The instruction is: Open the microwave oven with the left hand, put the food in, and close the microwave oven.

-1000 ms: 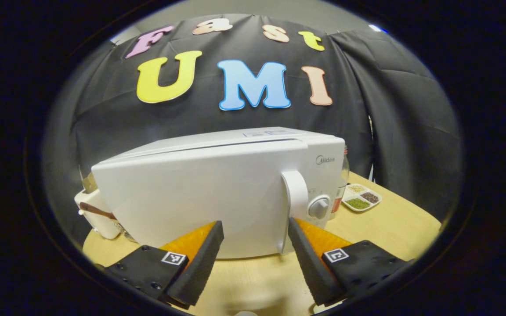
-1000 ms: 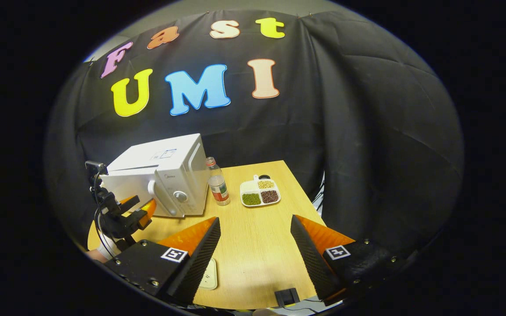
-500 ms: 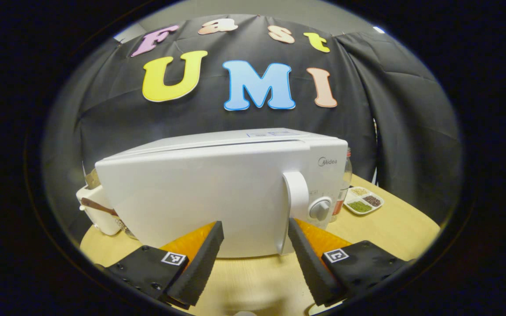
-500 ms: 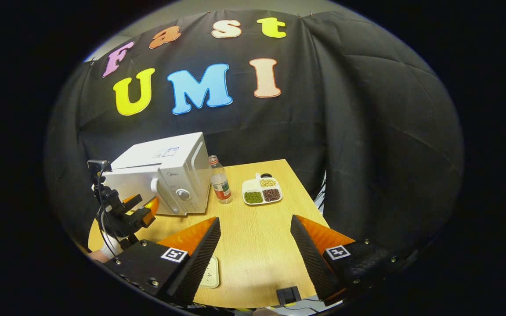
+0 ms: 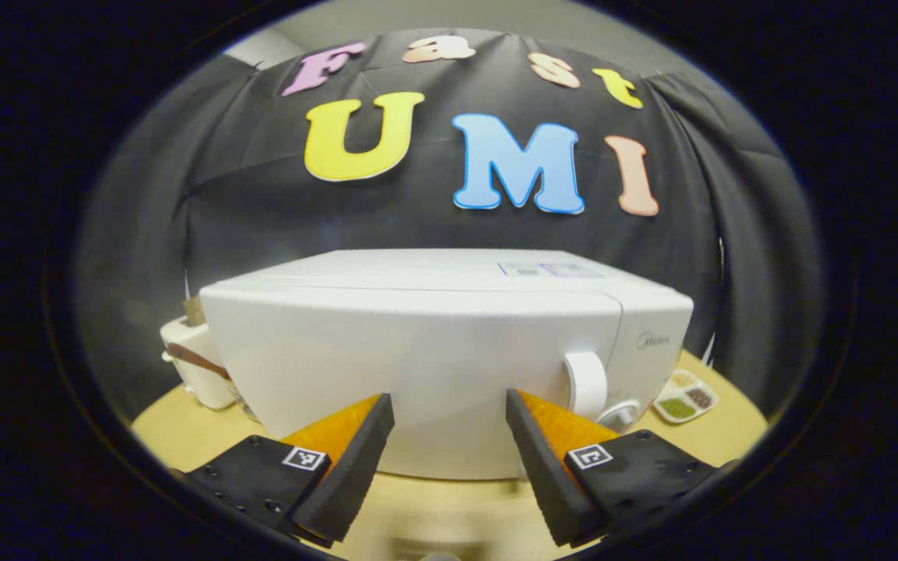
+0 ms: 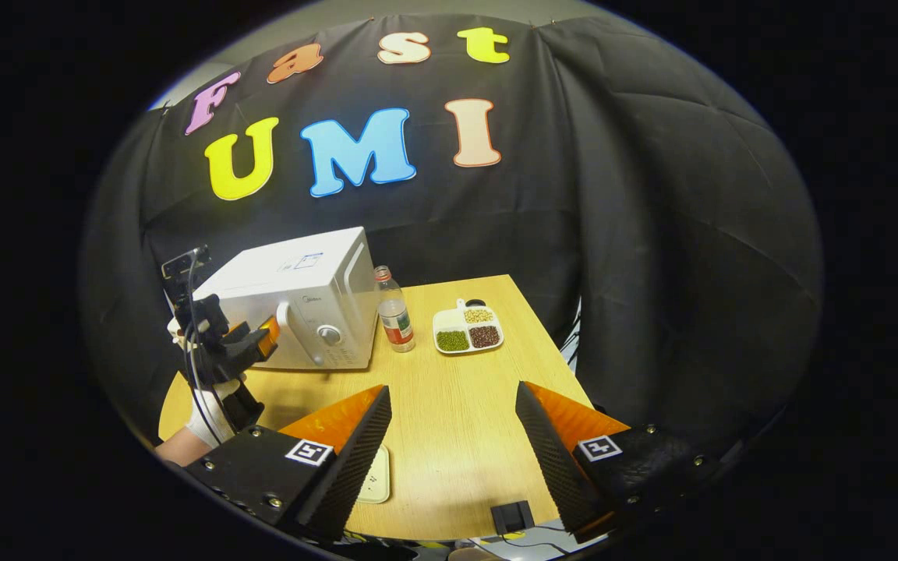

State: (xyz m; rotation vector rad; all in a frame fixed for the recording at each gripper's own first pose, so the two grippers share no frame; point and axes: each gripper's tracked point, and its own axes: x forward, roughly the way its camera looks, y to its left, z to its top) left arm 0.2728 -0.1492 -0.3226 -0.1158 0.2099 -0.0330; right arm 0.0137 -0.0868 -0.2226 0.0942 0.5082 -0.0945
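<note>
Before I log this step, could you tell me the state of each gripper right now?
Left gripper: open, empty, facing the microwave door.
Right gripper: open, empty, over the table.

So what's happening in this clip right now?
A person holds a gripper in each hand at a wooden table. The left gripper is open and close to the front of the white microwave, whose door looks shut; the handle sits just right of its fingers, not yet grasped. The right gripper hovers open over the table, holding nothing. A bottle and a divided tray of beans stand beside the microwave.
</note>
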